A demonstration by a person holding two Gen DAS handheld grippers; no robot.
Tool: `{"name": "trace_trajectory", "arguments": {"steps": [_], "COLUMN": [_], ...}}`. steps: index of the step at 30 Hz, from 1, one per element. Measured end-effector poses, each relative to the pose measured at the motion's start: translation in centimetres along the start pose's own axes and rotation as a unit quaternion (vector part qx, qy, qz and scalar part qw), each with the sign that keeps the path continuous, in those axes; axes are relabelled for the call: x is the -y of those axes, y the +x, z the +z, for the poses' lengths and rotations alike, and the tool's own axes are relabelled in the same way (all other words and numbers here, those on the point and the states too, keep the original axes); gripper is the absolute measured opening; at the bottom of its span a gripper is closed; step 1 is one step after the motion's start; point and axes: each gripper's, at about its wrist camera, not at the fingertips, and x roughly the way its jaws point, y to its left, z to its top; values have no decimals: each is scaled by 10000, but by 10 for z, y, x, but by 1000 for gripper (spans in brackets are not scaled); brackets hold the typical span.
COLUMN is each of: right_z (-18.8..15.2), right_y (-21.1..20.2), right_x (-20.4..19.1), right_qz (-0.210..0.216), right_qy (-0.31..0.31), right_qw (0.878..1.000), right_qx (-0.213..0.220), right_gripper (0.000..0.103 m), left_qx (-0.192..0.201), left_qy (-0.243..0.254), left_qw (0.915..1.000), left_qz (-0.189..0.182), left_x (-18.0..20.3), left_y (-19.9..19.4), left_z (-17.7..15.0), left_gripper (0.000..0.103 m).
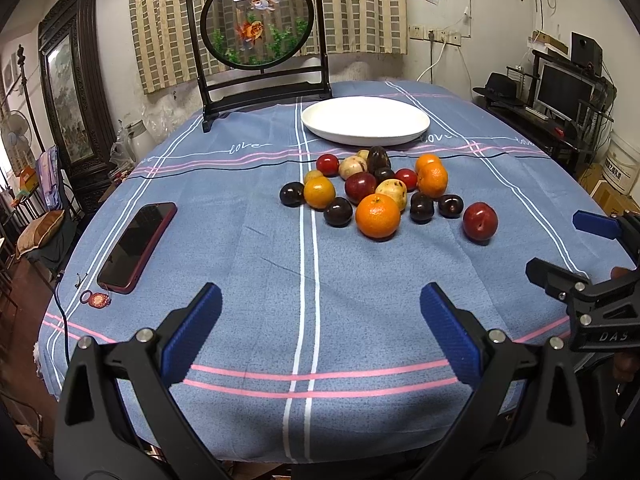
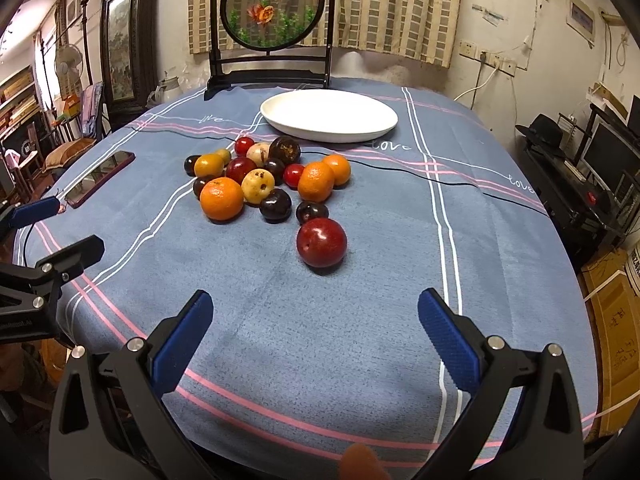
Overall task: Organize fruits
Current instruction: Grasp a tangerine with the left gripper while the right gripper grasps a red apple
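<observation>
Blue tablecloth (image 1: 240, 240): fruit pile (image 1: 376, 188), white plate (image 1: 366, 120), grippers spread.

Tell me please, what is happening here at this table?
A person holds two grippers over a table with a blue cloth. Both the left gripper and the right gripper have their jaws open and hold nothing. A pile of fruit lies loose on the cloth, with one red plum apart, nearest the right gripper. The white plate behind the pile is empty, so sorting has not yet started. A phone lies at the left.
</observation>
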Motion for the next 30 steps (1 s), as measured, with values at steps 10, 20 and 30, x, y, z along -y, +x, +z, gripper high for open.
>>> {"name": "trace_trajectory", "arguments": {"steps": [10,20,30], "right_z": [-2,20,29], "right_y": [22,71,103], "right_x": [1,23,22], "right_qz": [466,375,530], "right_qy": [-20,277,155], "right_qw": [9989,9978,9947], "right_qx": [-32,-478,-868], "right_gripper": [102,70,53], "left_qx": [-193,-496,-455], "left_qy": [-17,-230,179], "left_qw": [9998,9985,9889], "left_qz": [-6,-102,-1404], "left_x": [-9,-36,-5], "left_y": [22,66,92], "left_z": [3,16,43], "left_gripper": [101,101,82]}}
